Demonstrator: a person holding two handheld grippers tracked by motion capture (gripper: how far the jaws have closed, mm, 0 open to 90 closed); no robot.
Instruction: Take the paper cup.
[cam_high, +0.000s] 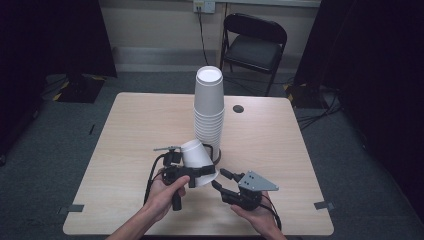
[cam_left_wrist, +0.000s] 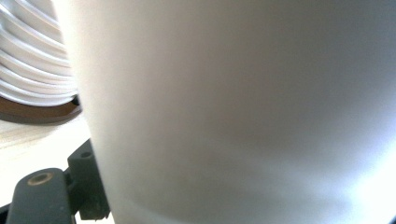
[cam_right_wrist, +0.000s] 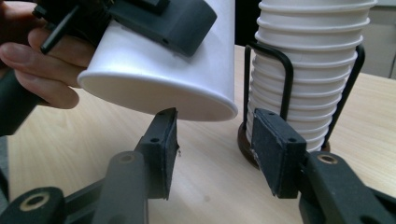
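A: Where's the cup?

B: Single white cup (cam_high: 197, 159), upside down and tilted, base pointing up and far-left, rim down toward the near right. It sits at the near middle of the table (cam_high: 130, 125), just in front of the stack (cam_high: 208, 107).

A: Held?

B: Yes. Left gripper (cam_high: 192, 175) is clamped on it across the side wall, close to the rim. In the right gripper view a black jaw lies flat on the cup's wall, with the left hand (cam_right_wrist: 35, 56) behind it. In the left gripper view the cup wall (cam_left_wrist: 233, 112) is right up against the lens.

A: Rim on the table?

B: In the right gripper view the rim hangs just above the wood, lower edge nearest the right gripper's pads. Can't tell if it touches anywhere.

A: Right gripper?

B: Right gripper (cam_high: 219, 179) is just right of the cup, low over the table, aimed left and far. Jaws stand apart with nothing between them. One pad (cam_right_wrist: 164, 140) sits just under the cup's rim, the other in front of the stack's base.

A: The stack?

B: Tall column of nested white cups, upside down, upright in a dark wire holder (cam_right_wrist: 287, 79) on a round brown base. It's just beyond the held cup, apart from it.
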